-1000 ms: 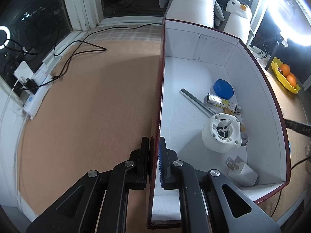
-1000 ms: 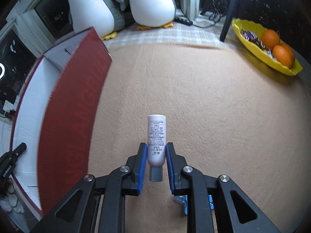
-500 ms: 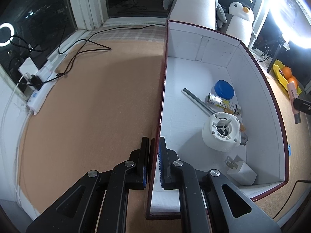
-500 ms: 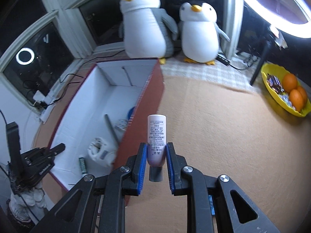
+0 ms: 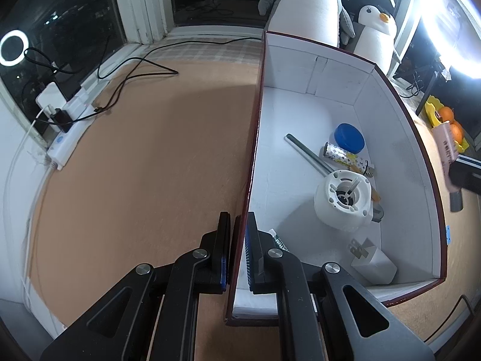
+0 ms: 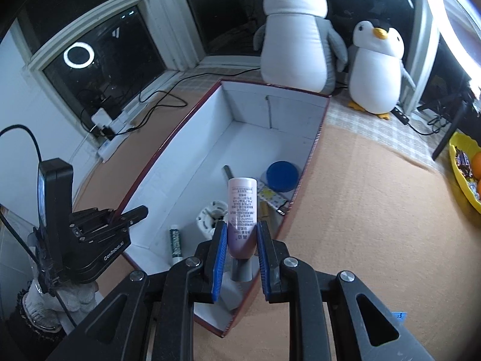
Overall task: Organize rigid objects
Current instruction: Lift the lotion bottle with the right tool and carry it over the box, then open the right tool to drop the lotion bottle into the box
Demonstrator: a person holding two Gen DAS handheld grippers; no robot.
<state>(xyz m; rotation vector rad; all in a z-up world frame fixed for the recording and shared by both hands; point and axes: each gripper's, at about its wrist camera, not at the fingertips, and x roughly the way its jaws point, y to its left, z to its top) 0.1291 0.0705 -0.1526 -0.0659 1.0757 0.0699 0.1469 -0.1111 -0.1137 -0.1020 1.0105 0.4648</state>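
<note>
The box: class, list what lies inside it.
Inside the box: blue lid, metal rod, patterned tube, white round part, charger, green tube. Anything beneath them is hidden.

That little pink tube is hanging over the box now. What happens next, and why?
Probably a short move down into the box, then letting go. The right gripper holds the pink tube above the near end, the left gripper steadies one wall, and bare white floor beside the white round part leaves room.

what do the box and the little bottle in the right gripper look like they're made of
Box: likely cardboard, with thin flat walls, folded corners, glossy dark red outside, matte white inside. Bottle: probably plastic, smooth pale pink with printed text and a grey cap, slightly shiny.
</note>
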